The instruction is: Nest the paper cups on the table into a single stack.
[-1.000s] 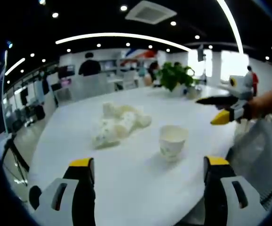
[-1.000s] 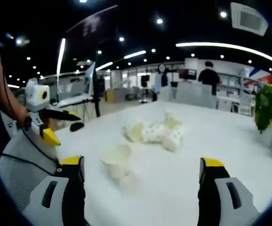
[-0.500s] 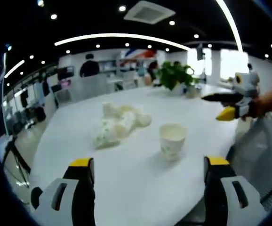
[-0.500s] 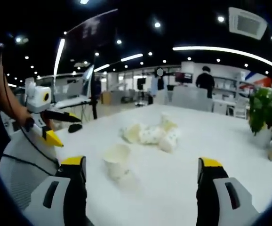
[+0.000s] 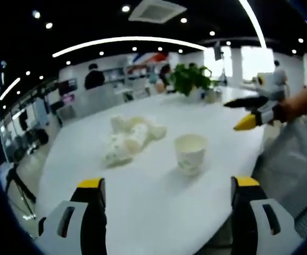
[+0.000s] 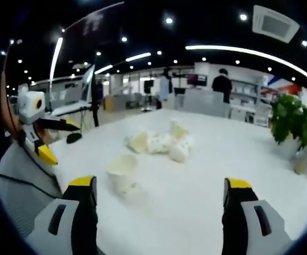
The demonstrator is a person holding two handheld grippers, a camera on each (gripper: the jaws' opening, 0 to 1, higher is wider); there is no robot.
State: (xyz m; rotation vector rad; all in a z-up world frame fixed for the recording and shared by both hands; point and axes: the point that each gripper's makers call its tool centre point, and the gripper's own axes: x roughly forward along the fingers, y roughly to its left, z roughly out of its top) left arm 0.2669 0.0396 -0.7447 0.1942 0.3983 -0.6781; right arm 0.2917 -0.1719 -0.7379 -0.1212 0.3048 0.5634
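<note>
Upright paper cup (image 5: pixel 190 153) stands alone on white table (image 5: pixel 143 207), mouth up, nothing visible inside; long axis vertical. Seen along left gripper (image 5: pixel 167 212), lies ahead and slightly toward the right-hand jaw, well apart from both tips. Seen along right gripper (image 6: pixel 159 212), same cup (image 6: pixel 122 172) sits ahead and toward the left-hand jaw, also well apart. Roughly between the two grippers then; hard to say which is nearer, prob about equal

Beyond it, heap of paper cups (image 5: pixel 131 138), tipped on sides, touching and overlapping each other, mouths pointing different ways; count not clear, too blurred. Same heap (image 6: pixel 161 142) in right gripper view, further off than the upright cup. Can't tell whether any are already nested

Left gripper: jaws wide apart, nothing between. Right gripper: jaws wide apart, nothing between. Right gripper also visible from left gripper view at right edge (image 5: pixel 249 112), held by a hand, raised off table; left gripper likewise in right gripper view at left edge (image 6: pixel 44 135)

Judging by layout: no stacking started, upright cup looks like natural base. Next move likely needs one gripper reaching past it to the heap, taking a tipped cup across its side wall, then turning it mouth-up over the standing one. Risk: thin paper wall crushing, or knocking the upright cup over on the way past

Potted plant (image 5: pixel 188 79) at far side of table, well clear
</note>
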